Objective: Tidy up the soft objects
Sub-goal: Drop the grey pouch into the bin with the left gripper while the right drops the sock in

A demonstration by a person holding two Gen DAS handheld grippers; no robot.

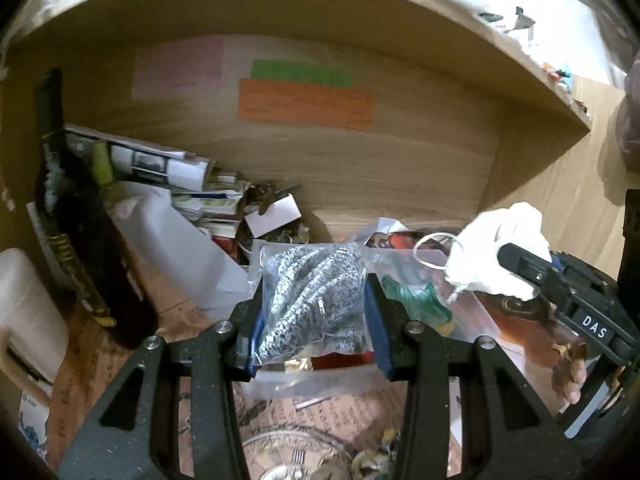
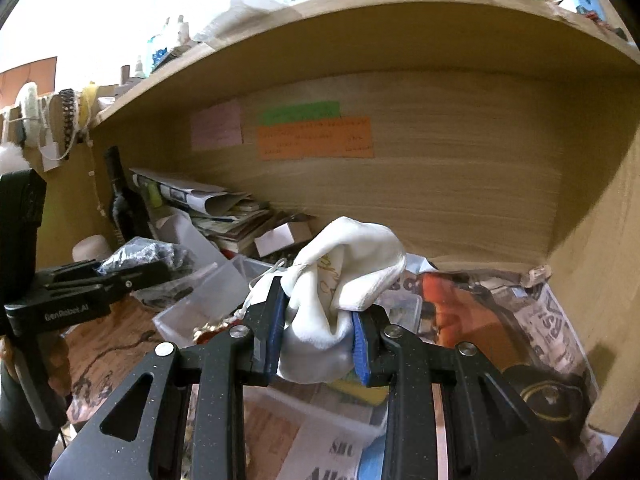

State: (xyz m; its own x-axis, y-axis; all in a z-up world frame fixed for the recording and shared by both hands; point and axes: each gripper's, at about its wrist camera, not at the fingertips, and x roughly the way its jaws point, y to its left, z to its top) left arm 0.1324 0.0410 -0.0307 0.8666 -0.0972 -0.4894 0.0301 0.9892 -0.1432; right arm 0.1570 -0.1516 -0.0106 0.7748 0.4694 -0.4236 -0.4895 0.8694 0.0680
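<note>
Left wrist view: left tongs (image 1: 314,312) clamp a clear bag of speckled cord (image 1: 310,296). Right tongs (image 2: 320,330) pinch a white pouch (image 2: 344,280), perhaps cloth, lifted over table clutter.

One bagged knit (image 1: 316,300) between the left jaws. One white cloth (image 2: 344,300) between the right jaws. One bottle (image 1: 76,220), three notes (image 1: 306,104) beyond both.

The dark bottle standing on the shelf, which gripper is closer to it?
Left. The left gripper, shut on the bagged gray knit, sits just right of the dark bottle. The right gripper, clamping the white cloth, is farther right, beyond the left one.
</note>
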